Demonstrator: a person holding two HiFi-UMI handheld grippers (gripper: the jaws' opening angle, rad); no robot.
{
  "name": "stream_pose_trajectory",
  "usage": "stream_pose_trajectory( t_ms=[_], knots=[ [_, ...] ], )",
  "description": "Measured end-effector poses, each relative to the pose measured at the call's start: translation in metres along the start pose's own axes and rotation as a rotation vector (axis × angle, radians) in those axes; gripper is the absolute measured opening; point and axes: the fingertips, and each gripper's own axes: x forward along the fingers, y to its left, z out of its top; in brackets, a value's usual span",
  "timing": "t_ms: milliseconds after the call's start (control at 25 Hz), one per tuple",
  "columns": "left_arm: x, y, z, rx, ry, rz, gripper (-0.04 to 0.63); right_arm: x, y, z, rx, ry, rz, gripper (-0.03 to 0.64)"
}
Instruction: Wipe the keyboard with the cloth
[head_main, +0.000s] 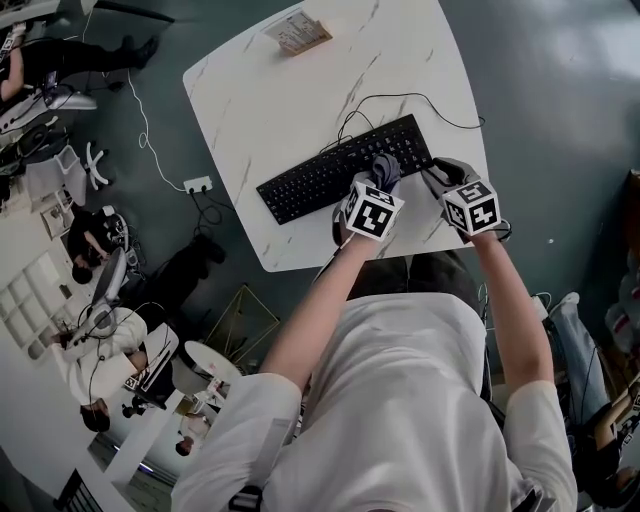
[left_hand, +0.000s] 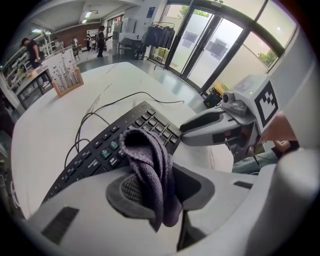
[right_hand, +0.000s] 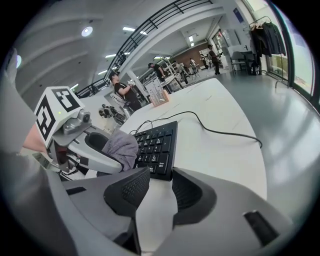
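The grey cloth (left_hand: 150, 167) is clenched by the left gripper (head_main: 384, 183) at the right end of the black keyboard (head_main: 318, 178), the right gripper (right_hand: 159, 192) is kept open and empty beside it, and most of the wiping is judged as not yet done.

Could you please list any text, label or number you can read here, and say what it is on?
Nothing can be read for certain.
Keyboard: white key legends, too small to read.
Rack of papers: print too blurred to read.
Left cube and right cube: black-and-white square patterns, no words.
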Motion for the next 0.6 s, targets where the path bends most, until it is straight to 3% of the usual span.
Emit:
stream_pose_trajectory(
  t_ms=[200, 600],
  knots=[
    [0.006, -0.01, 0.015, 0.037, -0.009, -0.006, 0.121, 0.002, 0.004, -0.002, -0.116, 0.031, -0.005, 0.145],
    [0.018, -0.032, 0.041, 0.092, -0.043, -0.052, 0.121, 0.001, 0.008, -0.012, -0.218, 0.097, -0.028, 0.161]
  ],
)
